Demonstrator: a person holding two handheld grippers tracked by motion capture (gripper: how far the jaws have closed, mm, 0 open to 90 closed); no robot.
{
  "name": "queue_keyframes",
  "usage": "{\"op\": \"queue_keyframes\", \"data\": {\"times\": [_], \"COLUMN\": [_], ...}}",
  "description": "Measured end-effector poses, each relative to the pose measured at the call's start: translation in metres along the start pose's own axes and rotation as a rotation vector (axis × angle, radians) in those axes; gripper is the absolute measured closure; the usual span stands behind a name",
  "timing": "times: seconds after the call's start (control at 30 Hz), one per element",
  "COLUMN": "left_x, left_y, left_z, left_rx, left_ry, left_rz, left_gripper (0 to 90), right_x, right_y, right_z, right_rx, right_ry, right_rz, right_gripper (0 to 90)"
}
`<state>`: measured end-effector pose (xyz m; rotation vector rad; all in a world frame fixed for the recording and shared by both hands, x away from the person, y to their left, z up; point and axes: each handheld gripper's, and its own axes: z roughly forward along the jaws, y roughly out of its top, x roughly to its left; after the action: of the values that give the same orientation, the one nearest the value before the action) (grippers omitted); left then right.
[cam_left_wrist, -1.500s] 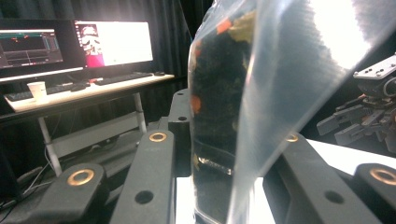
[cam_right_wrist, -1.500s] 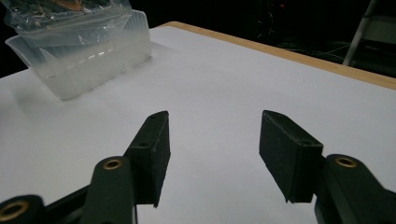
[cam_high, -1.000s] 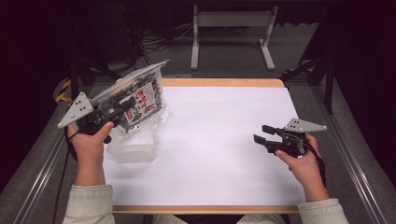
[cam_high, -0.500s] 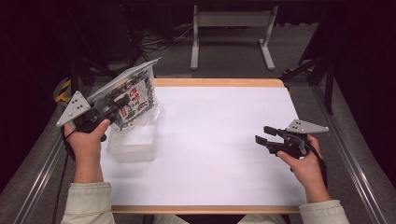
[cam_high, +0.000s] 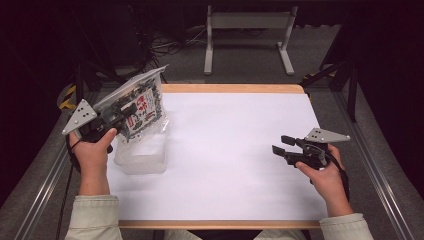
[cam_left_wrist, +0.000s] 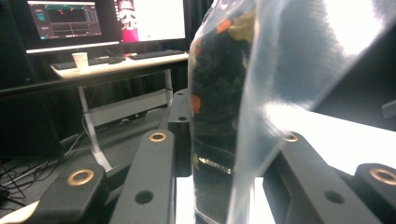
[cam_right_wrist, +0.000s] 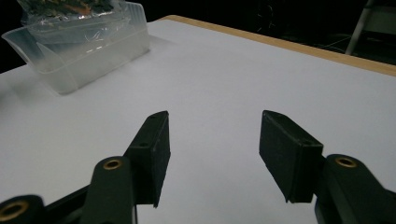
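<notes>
Clearly the step in hand is lowering a clear plastic bag (cam_high: 137, 107) of dark snack into the translucent container (cam_high: 141, 156) that stands at the 9 o'clock edge of the white surface (cam_high: 235, 150). The left tool (cam_high: 122, 116) is clamped on the bag; in the left gripper view its jaws press against both faces of the film (cam_left_wrist: 219, 116). The bag hangs tilted, its top leaning toward 11 o'clock, with its lower end just over the container's far rim; whether it touches the rim I cannot tell. The right tool (cam_high: 285, 145) waits well apart near 4 o'clock, held just above the sheet, its jaws spread wide with nothing between them, as the right gripper view (cam_right_wrist: 215, 158) shows. The next move, as I judge it, calls for righting the bag over the opening and easing it down inside before releasing. The floppy film could catch on the wall, so the free tool may need to steady the container.
</notes>
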<state>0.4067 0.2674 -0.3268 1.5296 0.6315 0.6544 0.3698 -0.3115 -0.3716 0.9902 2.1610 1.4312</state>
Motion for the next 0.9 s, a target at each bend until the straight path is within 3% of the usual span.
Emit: {"op": "queue_keyframes", "data": {"times": [0.4,0.67,0.9], "left_x": [0.011,0.015,0.015], "left_y": [-0.018,-0.027,-0.034], "left_z": [0.001,0.002,0.005], "left_rx": [0.037,0.036,0.063], "left_ry": [0.01,0.01,0.008], "left_rz": [-0.041,-0.06,-0.054], "left_gripper": [71.9,71.9,71.8], "right_x": [0.0,0.001,0.001], "right_y": [0.001,0.001,0.002], "right_z": [0.002,0.004,0.004], "right_rx": [-0.002,0.001,-0.004], "right_ry": [0.007,0.012,0.015], "right_rz": [0.003,0.005,0.007], "right_gripper": [43.7,43.6,43.4]}}
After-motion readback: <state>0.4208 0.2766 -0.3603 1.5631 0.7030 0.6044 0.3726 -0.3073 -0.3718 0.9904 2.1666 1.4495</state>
